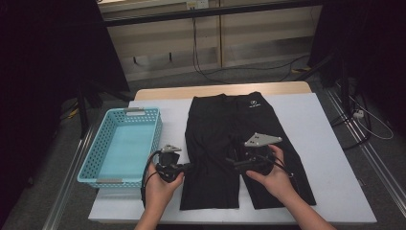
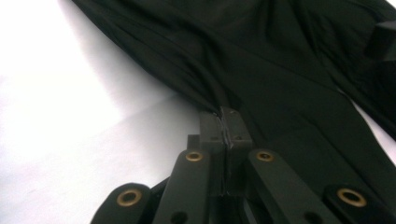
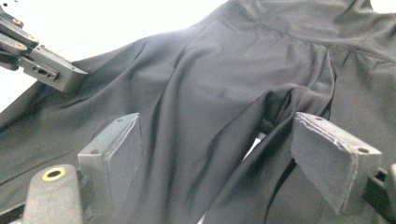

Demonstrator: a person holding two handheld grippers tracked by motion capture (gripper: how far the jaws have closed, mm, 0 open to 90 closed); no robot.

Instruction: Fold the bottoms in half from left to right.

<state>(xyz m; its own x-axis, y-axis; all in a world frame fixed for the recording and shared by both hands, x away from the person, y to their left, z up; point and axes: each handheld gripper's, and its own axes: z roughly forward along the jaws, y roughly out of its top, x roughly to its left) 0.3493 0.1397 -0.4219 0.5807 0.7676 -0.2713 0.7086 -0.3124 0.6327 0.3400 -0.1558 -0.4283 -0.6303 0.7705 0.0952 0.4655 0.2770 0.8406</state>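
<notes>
The left gripper [image 2: 225, 122] has its jaws pressed together on the outer hem of the black shorts [image 1: 234, 143], pinching a thin fold of cloth at the garment's left edge, about halfway along the left leg. The right gripper [image 3: 217, 154] stands with its jaws wide apart over the crotch seam, cloth bunched up between the pads without being squeezed. Both hands [image 1: 160, 184] come in from the near edge of the table [image 1: 316, 129].

The shorts lie flat in the middle of the white surface, waistband toward the far edge, leg ends close to the near edge. To the right of them, bare surface runs out to the right edge. To the left, a narrow bare strip separates the shorts from a light blue basket [image 1: 103, 143] standing along the left edge, just beside the left gripper.

The shorts are plain black, smooth, lightly creased around the crotch, with a small white logo [image 1: 252, 103] near the waistband.
</notes>
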